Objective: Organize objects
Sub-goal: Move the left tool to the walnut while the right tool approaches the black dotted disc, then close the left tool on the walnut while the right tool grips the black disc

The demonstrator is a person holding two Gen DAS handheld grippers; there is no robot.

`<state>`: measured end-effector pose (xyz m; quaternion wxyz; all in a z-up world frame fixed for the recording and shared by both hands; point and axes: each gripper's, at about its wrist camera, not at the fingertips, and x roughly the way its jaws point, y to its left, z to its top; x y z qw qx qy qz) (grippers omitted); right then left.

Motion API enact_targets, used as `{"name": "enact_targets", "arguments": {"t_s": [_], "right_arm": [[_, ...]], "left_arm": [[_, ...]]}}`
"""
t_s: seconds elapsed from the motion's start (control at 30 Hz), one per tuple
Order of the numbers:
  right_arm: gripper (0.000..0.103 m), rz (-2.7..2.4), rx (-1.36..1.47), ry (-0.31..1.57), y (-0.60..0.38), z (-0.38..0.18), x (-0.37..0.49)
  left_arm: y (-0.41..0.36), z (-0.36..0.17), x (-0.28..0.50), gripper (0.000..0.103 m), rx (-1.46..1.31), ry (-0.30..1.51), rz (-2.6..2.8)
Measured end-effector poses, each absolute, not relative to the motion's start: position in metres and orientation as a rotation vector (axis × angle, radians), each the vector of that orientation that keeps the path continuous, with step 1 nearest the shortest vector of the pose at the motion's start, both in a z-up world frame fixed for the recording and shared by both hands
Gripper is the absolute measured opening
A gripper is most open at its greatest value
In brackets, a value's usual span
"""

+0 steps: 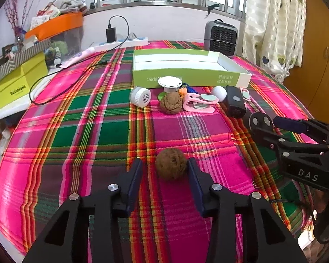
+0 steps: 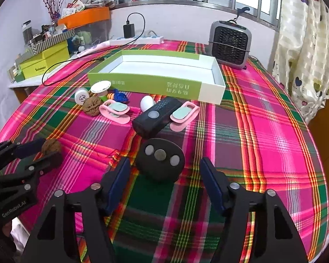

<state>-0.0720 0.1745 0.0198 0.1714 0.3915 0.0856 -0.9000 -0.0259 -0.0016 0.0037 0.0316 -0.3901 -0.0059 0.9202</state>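
On the plaid-covered desk [image 1: 81,118], in the left wrist view, my left hand-held gripper [image 1: 165,173] is spread, with a brown walnut [image 1: 171,164] lying between its two blue fingertips. The walnut touches or nearly touches the right pad; a gap separates it from the left pad. Farther back, a second walnut [image 1: 171,105] sits beside a white round jar [image 1: 140,96] and a pink clip [image 1: 199,103]. Behind these stands an open green-and-white box [image 1: 186,77], its tray showing nothing inside from this angle. At the right edge, my right hand-held gripper [image 1: 272,122] reaches toward a black disc [image 1: 260,121] bearing silver dots; a black rectangular device [image 1: 235,104] lies just beyond it.

In the right wrist view, my right hand-held gripper [image 2: 164,173] is spread wide, with the black disc [image 2: 160,159] resting on the cloth between and slightly ahead of the fingertips, touching neither. The black rectangular device [image 2: 156,116] lies just behind the disc, flanked by a second pink clip [image 2: 184,115] on its right and a white egg-shaped object [image 2: 147,103] behind it. The green-and-white box [image 2: 155,85] stands beyond. At the left edge, the left hand-held gripper [image 2: 43,151] brackets the walnut [image 2: 51,146]. A grey fan heater [image 2: 230,43] stands at the far end of the desk.
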Motion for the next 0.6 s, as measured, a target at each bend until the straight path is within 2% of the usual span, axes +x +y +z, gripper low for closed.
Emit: {"name": "enact_targets", "arguments": {"t_s": [0.13,0.2,0.6], "right_arm": [[0.055,-2.549,1.120,0.233,0.1752,0.0194,-0.0738],[0.048,-2.550,1.121,0.235,0.1751,0.0191,-0.0740],[0.031,-2.527,1.129,0.207,0.1752,0.0180,-0.0785]], "left_arm": [[-0.0016,0.0044,-0.0276,0.032,-1.201,-0.021,2.834],[-0.0013,0.0048,-0.0286,0.027,-1.203,-0.015,2.833],[-0.0004,0.0066,-0.0350,0.027,-1.212,-0.029,2.827]]}}
